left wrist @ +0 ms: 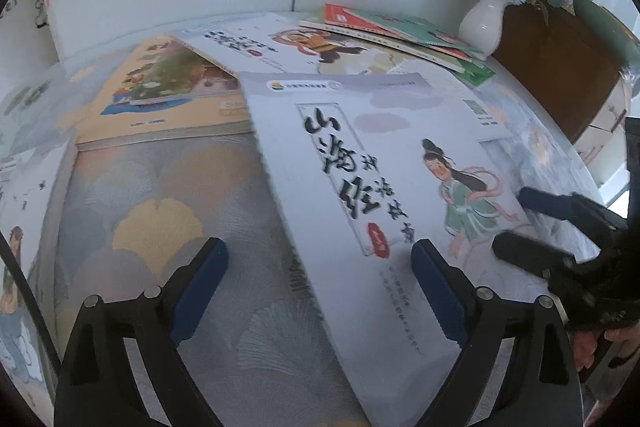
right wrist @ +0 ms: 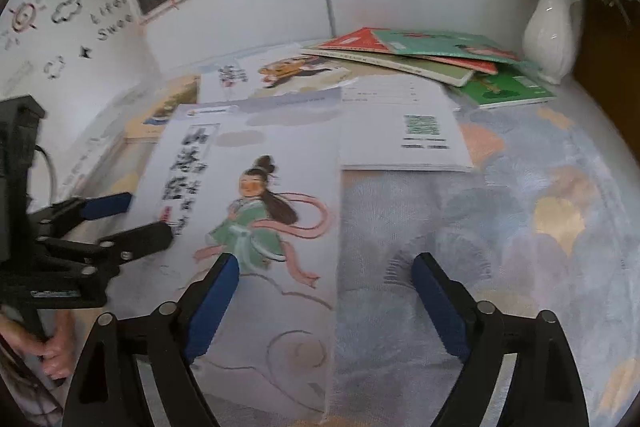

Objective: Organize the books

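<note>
While both hand-held grippers, left (left wrist: 320, 283) and right (right wrist: 326, 297), gape empty over the pale illustrated book (left wrist: 384, 187), I risk skidding it across the worktop (right wrist: 500, 227).

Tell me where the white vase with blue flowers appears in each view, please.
Left wrist view: the white vase stands at the upper right, behind the loose pile of books.
Right wrist view: the white vase stands at the far upper right.
Shared landmark: the book with the girl in green.

Bare tablecloth (right wrist: 500, 227) right of the white book (right wrist: 256, 187) gives free room; book pile (right wrist: 420, 55) and vase (right wrist: 550, 27) block the back.
</note>
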A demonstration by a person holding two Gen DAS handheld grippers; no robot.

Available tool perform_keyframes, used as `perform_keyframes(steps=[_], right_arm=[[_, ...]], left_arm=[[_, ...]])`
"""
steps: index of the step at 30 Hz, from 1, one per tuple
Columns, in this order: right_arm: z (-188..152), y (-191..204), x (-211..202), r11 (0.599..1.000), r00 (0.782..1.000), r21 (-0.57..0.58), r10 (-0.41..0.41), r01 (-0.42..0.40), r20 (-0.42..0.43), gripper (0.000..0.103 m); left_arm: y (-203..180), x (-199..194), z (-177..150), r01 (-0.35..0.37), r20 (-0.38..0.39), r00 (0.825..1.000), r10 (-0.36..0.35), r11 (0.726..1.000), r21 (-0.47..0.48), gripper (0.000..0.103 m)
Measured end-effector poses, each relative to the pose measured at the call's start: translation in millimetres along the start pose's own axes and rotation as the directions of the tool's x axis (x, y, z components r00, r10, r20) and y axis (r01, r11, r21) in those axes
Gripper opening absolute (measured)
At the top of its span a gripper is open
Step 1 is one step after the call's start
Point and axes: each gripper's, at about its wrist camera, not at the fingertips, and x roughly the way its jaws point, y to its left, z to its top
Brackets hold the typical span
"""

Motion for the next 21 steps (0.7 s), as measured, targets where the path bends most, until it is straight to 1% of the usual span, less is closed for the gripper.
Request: perform_keyframes(steps=[1,2,4,5,7,8,10,11,12,13,14,15,17,18,19,20,21], right_arm=[[-0.7,1.8,1.8,0.998,0.998,-0.002,0.063,-0.063,-0.014,0.089],[-2.2,8.1,3.3,0.995,0.995,-0.022,0.095,-0.096,-0.024,0.09],[-5.4,23.1,5.0,0.994,0.996,-0.083,0.073,-0.077,-0.041,0.09],[-7.8,31.3,5.5,0.991,0.996,-0.113,0.068,-0.073,-0.049,0.09],[-11.2,37.6,4.8,0.985,0.99,-0.114,0.121,-0.128,-0.066,0.088],[-13.3,39.9,3.3,0.984,0.988,-0.105,0.139,-0.146,-0.072,0.089],[-17.6,46.8,-0.5,0.977,0.981,-0.121,0.161,-0.173,-0.105,0.088],[-18.8,46.5,-2.9,0.971,0.972,-0.114,0.196,-0.21,-0.127,0.088],[-19.0,41.4,-4.0,0.962,0.958,-0.083,0.245,-0.259,-0.146,0.088],[-18.1,32.4,-4.4,0.951,0.942,-0.037,0.297,-0.305,-0.154,0.087],[-16.2,22.3,-3.0,0.941,0.929,0.013,0.337,-0.339,-0.153,0.082],[-13.0,11.1,0.7,0.928,0.916,0.066,0.371,-0.366,-0.152,0.072],[-2.8,-10.2,11.8,0.895,0.887,0.158,0.439,-0.417,-0.142,0.063],[2.6,-17.6,18.0,0.881,0.876,0.17,0.465,-0.442,-0.131,0.057],[5.8,-21.4,22.1,0.884,0.88,0.168,0.458,-0.437,-0.122,0.051],[9.9,-25.6,28.7,0.888,0.886,0.166,0.449,-0.429,-0.116,0.04],[12.5,-28.8,32.5,0.885,0.884,0.177,0.453,-0.431,-0.112,0.033]], left_arm=[[-4.1,0.4,0.4,0.028,-0.016,0.999,-0.027,0.999,0.032,0.092],[-7.5,0.2,0.1,0.046,-0.025,0.999,-0.045,0.997,0.064,0.092],[-10.8,0.2,-0.9,0.057,-0.034,0.998,-0.054,0.995,0.086,0.091],[-11.3,-1.6,-1.4,0.058,-0.039,0.998,-0.055,0.995,0.083,0.085],[-6.9,-7.9,-2.6,0.071,-0.059,0.996,-0.068,0.996,0.053,0.083],[-2.7,-11.7,-5.1,0.088,-0.067,0.994,-0.085,0.995,0.036,0.082],[7.2,-21.8,-12.8,0.123,-0.081,0.989,-0.121,0.992,0.025,0.075],[12.0,-24.7,-15.9,0.136,-0.088,0.987,-0.133,0.99,0.026,0.068],[16.7,-27.0,-17.9,0.148,-0.092,0.985,-0.145,0.989,0.021,0.059],[23.7,-28.6,-18.2,0.167,-0.097,0.981,-0.166,0.986,0.007,0.056],[29.0,-28.3,-16.4,0.184,-0.101,0.978,-0.184,0.983,-0.012,0.05],[33.7,-27.1,-14.0,0.2,-0.104,0.974,-0.203,0.979,-0.036,0.047],[42.8,-22.2,-7.1,0.237,-0.106,0.964,-0.244,0.968,-0.078,0.047],[47.0,-18.1,-2.9,0.252,-0.106,0.959,-0.262,0.963,-0.096,0.044],[50.5,-14.5,0.8,0.26,-0.108,0.956,-0.272,0.959,-0.113,0.042],[52.6,-13.1,3.3,0.258,-0.111,0.956,-0.271,0.959,-0.121,0.037],[54.0,-11.4,5.4,0.256,-0.114,0.956,-0.271,0.958,-0.129,0.034]])
